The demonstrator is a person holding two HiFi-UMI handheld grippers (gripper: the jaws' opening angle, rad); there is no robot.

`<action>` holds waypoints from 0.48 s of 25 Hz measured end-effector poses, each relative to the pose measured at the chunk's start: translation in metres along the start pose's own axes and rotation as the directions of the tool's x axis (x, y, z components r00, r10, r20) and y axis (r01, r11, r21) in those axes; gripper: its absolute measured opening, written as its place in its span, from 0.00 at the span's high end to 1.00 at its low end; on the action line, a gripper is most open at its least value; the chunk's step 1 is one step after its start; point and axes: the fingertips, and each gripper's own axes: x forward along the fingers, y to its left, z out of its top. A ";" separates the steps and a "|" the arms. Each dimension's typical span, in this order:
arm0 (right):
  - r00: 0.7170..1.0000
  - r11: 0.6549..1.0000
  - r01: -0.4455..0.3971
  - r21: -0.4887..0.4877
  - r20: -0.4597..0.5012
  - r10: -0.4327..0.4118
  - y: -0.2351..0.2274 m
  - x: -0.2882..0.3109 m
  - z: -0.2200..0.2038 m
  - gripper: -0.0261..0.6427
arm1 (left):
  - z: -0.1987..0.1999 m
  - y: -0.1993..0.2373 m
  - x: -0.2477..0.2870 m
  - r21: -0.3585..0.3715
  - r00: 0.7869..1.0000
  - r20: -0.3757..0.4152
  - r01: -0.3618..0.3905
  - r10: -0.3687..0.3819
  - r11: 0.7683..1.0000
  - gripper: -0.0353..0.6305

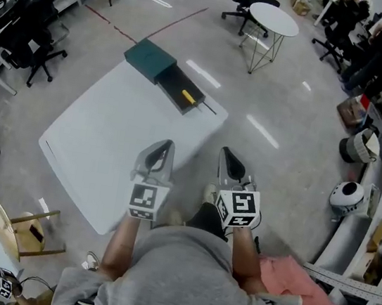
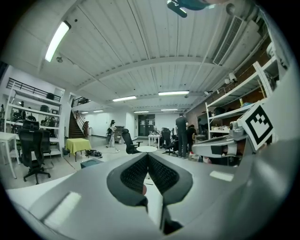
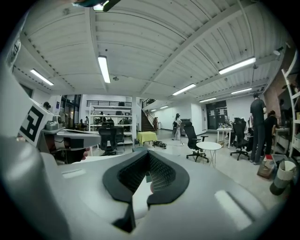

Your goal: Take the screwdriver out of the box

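From the head view the person's hands are hidden under the marker cubes, and only the forearms show. In both gripper views each gripper's own grey body covers most of the bench (image 1: 118, 141), and the screwdriver cannot be made out there. The left gripper view shows just a teal corner of the box (image 2: 90, 162) at far left.

At the far end of the bench, the dark green box (image 1: 150, 59) has a black tray (image 1: 175, 82) pulled out toward the near right. The screwdriver (image 1: 188, 97) lies in that tray. Its yellow handle is plain, but its thin dark shaft runs past the tray's near-right edge, and whether the tip touches the bench cannot be told.

The left gripper (image 2: 147, 155) and the right gripper (image 3: 149, 153) are at the bench's near edge, well apart from the box. The fingers of each are closed tip to tip with nothing between them.
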 end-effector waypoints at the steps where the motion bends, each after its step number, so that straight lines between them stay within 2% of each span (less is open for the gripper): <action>1: 1.000 1.000 -0.014 -0.006 -0.001 0.014 0.002 0.008 0.001 0.96 | -0.002 0.007 0.003 -0.004 1.000 -0.002 -0.015 0.015 1.000 0.93; 9: 0.988 0.987 -0.153 -0.053 -0.042 0.151 -0.004 0.090 0.003 0.96 | -0.014 0.054 0.041 -0.035 0.986 -0.036 -0.162 0.161 0.986 0.93; 12: 0.982 0.981 -0.187 -0.059 -0.053 0.184 -0.013 0.124 0.008 0.96 | -0.015 0.074 0.062 -0.040 0.980 -0.047 -0.196 0.194 0.980 0.93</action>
